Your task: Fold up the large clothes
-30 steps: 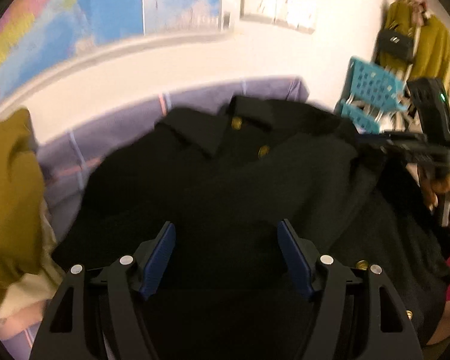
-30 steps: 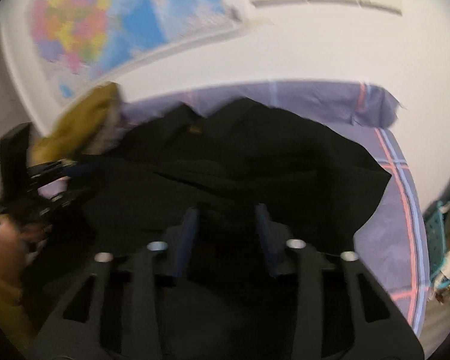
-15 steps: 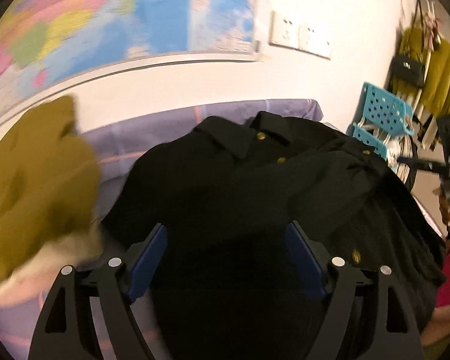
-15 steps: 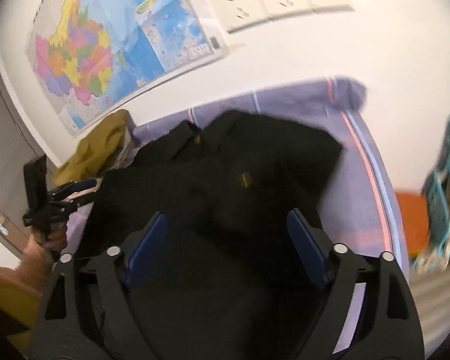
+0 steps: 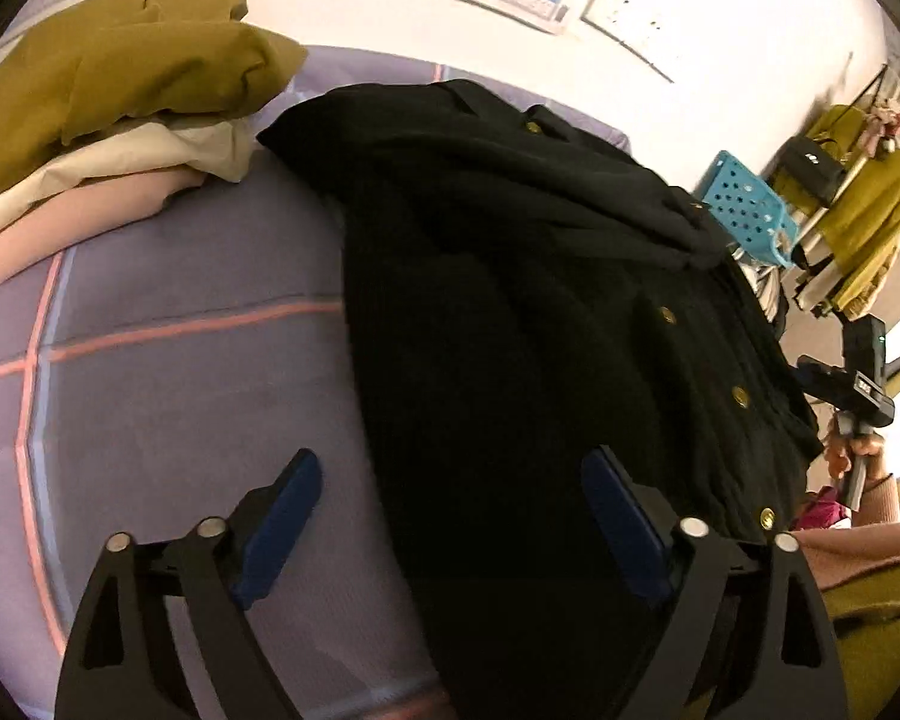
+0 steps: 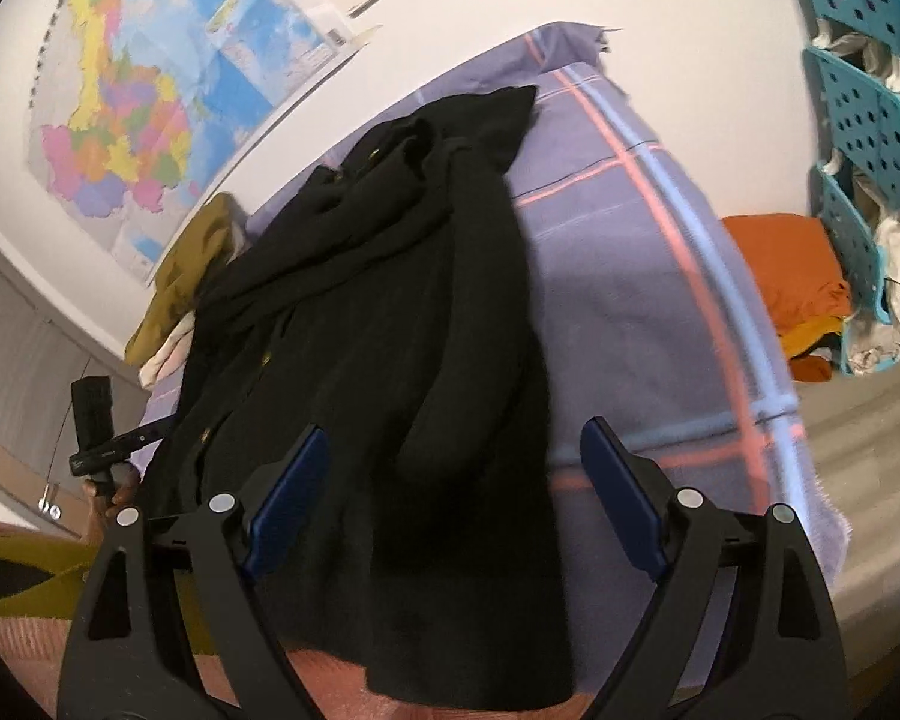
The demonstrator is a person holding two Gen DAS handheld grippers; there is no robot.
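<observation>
A large black coat with gold buttons (image 5: 540,312) lies on the purple checked bed cover (image 5: 180,372), folded lengthways with its sleeves laid over the body. In the right wrist view the coat (image 6: 378,312) runs from the near edge up to its collar by the wall. My left gripper (image 5: 450,486) is open and empty above the coat's left hem edge. My right gripper (image 6: 453,456) is open and empty above the coat's near right side. Each gripper also shows in the other's view, the right one (image 5: 858,384) and the left one (image 6: 99,426), held off the coat's sides.
A pile of folded clothes with an olive garment on top (image 5: 120,72) sits on the bed at the left. Blue perforated baskets (image 6: 864,138) and an orange cloth (image 6: 792,282) stand right of the bed. A wall map (image 6: 150,90) hangs behind.
Both grippers have opened wider and drawn back and apart from the coat. The coat now lies folded narrower, and each view has swung outward to its side of the bed.
</observation>
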